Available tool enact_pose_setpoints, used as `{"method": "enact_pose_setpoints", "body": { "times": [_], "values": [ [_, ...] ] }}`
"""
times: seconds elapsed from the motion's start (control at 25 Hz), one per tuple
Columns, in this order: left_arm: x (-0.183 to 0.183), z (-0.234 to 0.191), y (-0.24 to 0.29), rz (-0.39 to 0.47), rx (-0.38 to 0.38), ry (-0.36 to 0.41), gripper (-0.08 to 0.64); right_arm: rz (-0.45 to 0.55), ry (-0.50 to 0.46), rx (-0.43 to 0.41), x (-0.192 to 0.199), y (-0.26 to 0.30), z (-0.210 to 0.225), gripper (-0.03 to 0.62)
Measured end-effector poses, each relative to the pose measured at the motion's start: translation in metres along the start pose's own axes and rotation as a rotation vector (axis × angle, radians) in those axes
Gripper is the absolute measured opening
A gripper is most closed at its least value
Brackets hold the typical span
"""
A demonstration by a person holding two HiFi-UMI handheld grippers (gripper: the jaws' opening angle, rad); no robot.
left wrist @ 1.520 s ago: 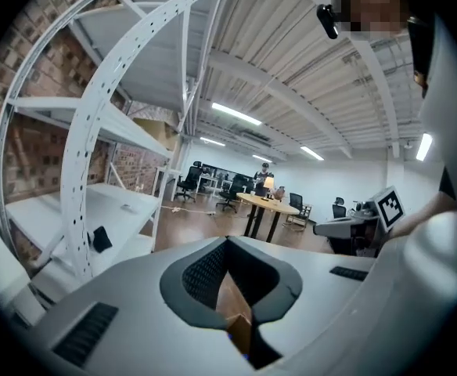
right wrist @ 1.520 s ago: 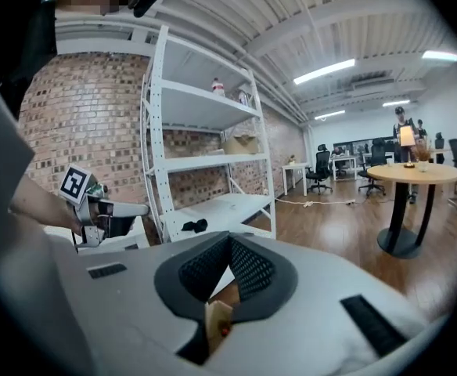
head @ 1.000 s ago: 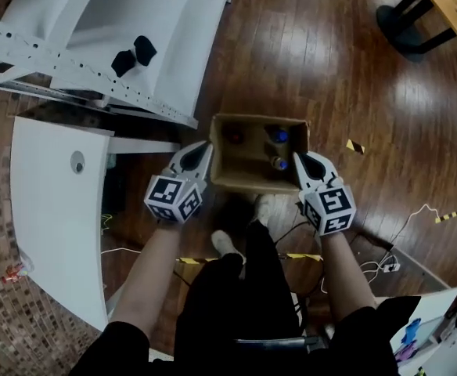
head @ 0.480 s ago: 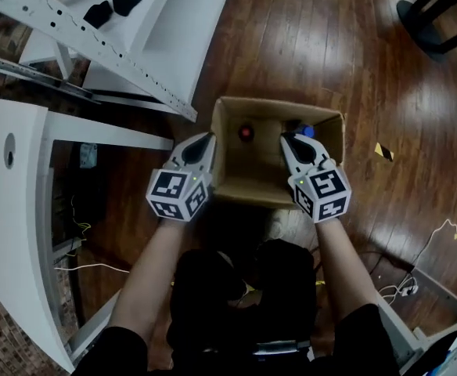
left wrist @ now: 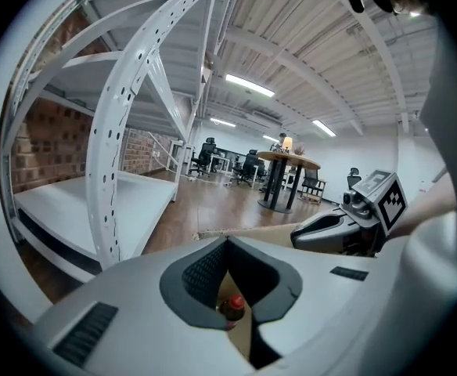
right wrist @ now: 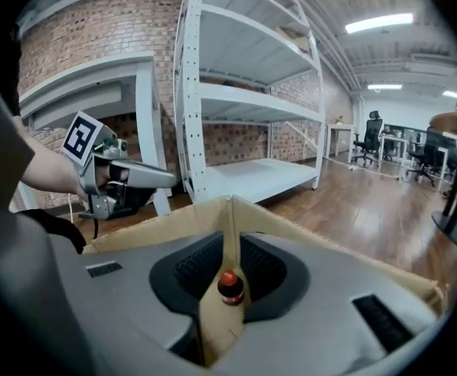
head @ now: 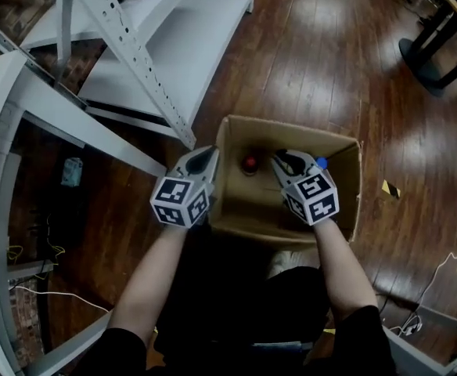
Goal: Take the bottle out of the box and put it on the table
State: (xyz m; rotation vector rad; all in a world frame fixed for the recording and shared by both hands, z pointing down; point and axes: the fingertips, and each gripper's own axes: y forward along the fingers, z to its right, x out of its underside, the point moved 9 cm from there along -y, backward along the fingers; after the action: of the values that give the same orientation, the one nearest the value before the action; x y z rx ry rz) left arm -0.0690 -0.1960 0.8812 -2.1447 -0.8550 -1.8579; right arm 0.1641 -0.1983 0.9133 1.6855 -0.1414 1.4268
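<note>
box [head: 352, 202] holds a red-capped bottle [head: 250, 163], perhaps another; left gripper [head: 204, 155], right gripper [head: 285, 160] gape.

No legible text, labels or numbers anywhere

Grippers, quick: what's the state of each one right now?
Left gripper: open, holding nothing, beside the box.
Right gripper: open, holding nothing, over the box, aimed at the red-capped bottle.
</note>
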Motion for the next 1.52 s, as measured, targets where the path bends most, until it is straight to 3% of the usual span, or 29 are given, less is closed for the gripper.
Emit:
{"method": "enact_pose_setpoints", "body": {
  "times": [0.16,0.28,0.4,0.6,0.76,0.96,1.2,1.36,1.52],
  "values": [
    [0.004,-0.002,-0.008,-0.013,-0.016,-0.008,0.002,-0.139,0.038,-0.073,0.017,0.031,-0.001,0.226],
    [0.01,-0.002,-0.008,-0.012,-0.015,-0.006,0.002,-0.237,0.022,-0.08,0.039,0.071,-0.002,0.341],
    [0.016,-0.008,-0.011,-0.019,-0.029,-0.013,0.002,-0.343,0.098,-0.086,0.068,0.116,0.0,0.419],
    [0.019,-0.022,-0.02,-0.008,-0.052,-0.003,0.002,-0.449,0.121,-0.099,0.103,0.172,0.014,0.419],
    [0.03,-0.036,-0.033,-0.018,-0.106,-0.015,0.002,-0.481,0.154,-0.096,0.126,0.201,0.017,0.419],
    [0.037,-0.041,-0.031,-0.032,-0.116,-0.019,0.002,-0.507,0.128,-0.101,0.144,0.218,0.015,0.419],
    [0.046,-0.041,-0.03,-0.065,-0.121,-0.001,0.002,-0.418,0.181,-0.134,0.15,0.229,0.015,0.382],
    [0.048,-0.039,-0.029,-0.083,-0.106,0.004,0.002,-0.458,0.109,-0.111,0.158,0.228,0.014,0.359],
    [0.047,-0.037,-0.032,-0.08,-0.097,0.009,0.002,-0.43,0.081,-0.089,0.142,0.222,0.005,0.342]
  ]
}}
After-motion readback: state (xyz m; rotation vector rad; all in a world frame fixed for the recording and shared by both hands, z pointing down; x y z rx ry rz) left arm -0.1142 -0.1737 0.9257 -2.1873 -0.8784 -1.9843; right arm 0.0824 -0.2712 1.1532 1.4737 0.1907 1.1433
